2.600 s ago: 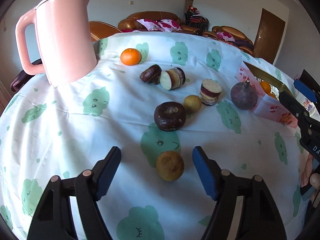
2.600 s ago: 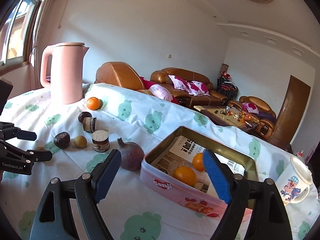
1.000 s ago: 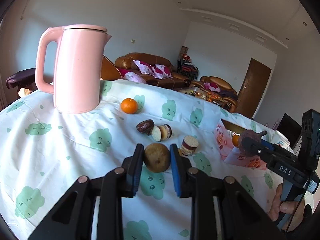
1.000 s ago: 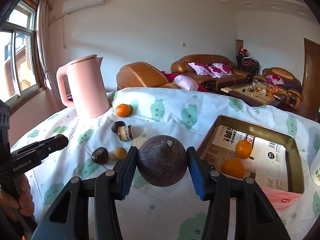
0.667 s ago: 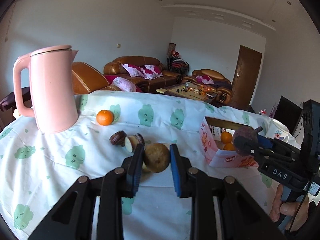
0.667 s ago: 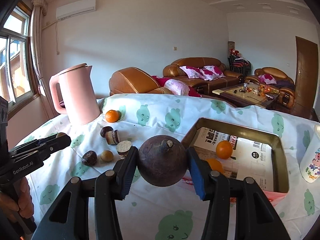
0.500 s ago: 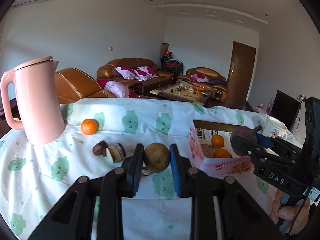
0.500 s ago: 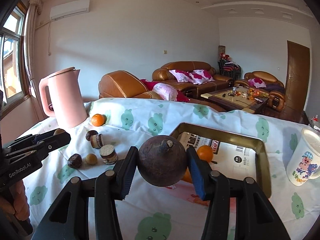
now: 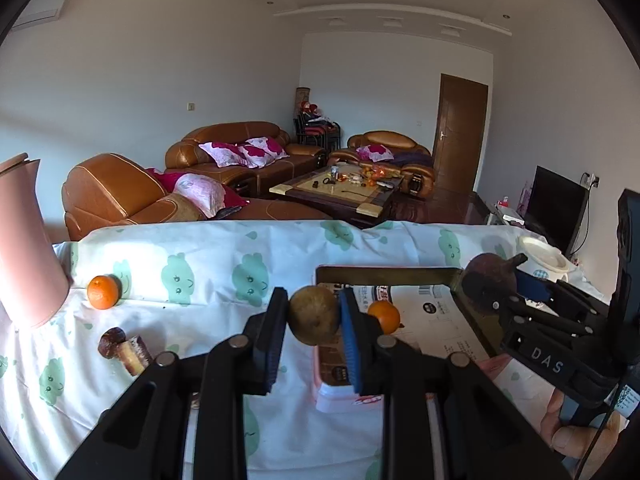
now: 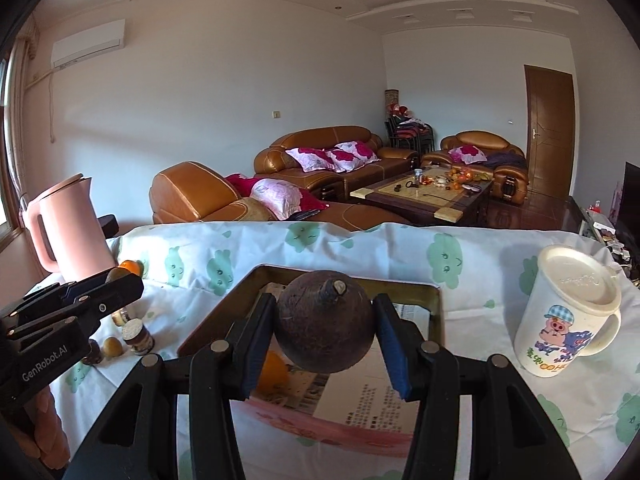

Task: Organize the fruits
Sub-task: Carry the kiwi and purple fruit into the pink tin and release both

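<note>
The left gripper (image 9: pixel 314 320) has its jaws closed on a small brownish-yellow round fruit (image 9: pixel 313 314), with one pad pressing on each side of it, and the fruit is held up in the air above the near-left edge of the pink tin box (image 9: pixel 384 274). Just behind the right jaw, inside the box, lies an orange (image 9: pixel 384 316) on the printed paper lining. To the left of these jaws, on the tabletop (image 9: pixel 224 264) with its white cloth printed with green clouds, there are another orange (image 9: pixel 103 292) beside the pink kettle (image 9: pixel 24 248), and nearer, a dark fruit with a cut piece (image 9: pixel 122 348). The right gripper (image 10: pixel 326 338) holds a larger dark round fruit with a short stem (image 10: pixel 325 322); its jaws stand partly open around it and the blue pads touch both of its sides. This fruit hangs over the inside of the same box (image 10: pixel 436 308), and under the left jaw an orange (image 10: pixel 272 372) is visible in the box. To the right of these jaws a white lidded mug with a cartoon pig (image 10: pixel 568 312) stands on the cloth. To their left, small fruits and a cut piece (image 10: pixel 138 336) lie on the tabletop, partly hidden behind the other gripper. A person's fingers (image 9: pixel 576 436) grasp the handle at the lower right in the left wrist view.
</note>
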Demonstrator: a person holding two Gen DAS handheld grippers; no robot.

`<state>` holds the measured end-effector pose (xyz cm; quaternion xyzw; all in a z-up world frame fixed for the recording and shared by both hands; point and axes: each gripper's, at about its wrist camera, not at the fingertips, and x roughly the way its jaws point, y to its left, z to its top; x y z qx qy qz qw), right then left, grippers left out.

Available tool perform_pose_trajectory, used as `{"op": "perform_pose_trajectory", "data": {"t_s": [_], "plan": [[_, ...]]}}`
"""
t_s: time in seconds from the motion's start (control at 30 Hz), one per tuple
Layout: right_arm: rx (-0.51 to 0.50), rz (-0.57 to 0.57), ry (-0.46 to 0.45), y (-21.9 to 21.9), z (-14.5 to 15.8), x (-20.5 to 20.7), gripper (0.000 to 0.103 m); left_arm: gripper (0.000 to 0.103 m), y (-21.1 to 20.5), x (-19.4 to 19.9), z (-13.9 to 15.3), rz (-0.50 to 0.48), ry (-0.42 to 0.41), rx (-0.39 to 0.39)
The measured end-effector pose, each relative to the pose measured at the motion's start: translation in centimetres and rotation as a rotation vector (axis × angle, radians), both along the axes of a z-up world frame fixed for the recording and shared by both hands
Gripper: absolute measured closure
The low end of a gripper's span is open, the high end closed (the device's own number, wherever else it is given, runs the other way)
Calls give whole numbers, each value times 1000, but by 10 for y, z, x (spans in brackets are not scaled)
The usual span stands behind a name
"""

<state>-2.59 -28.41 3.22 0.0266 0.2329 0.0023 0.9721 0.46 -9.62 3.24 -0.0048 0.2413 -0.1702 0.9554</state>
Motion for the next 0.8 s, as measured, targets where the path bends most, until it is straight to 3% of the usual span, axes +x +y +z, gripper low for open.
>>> {"op": "perform_pose_trajectory", "data": {"t_s": [0.17,0.33,0.5,0.8], "plan": [[12,-81,5,-25,-2,7,51,76,-22,14,-2,-21,13,-3],[-5,-156,-7,-41,0,10,51,76,-50,28,-6,-33,3,43],[43,-147,50,-46,-10,23,51,76,-66,42,-17,-47,45,49],[59,-107,117,-40,-25,37,51,76,-74,54,-34,5,88,150]]}}
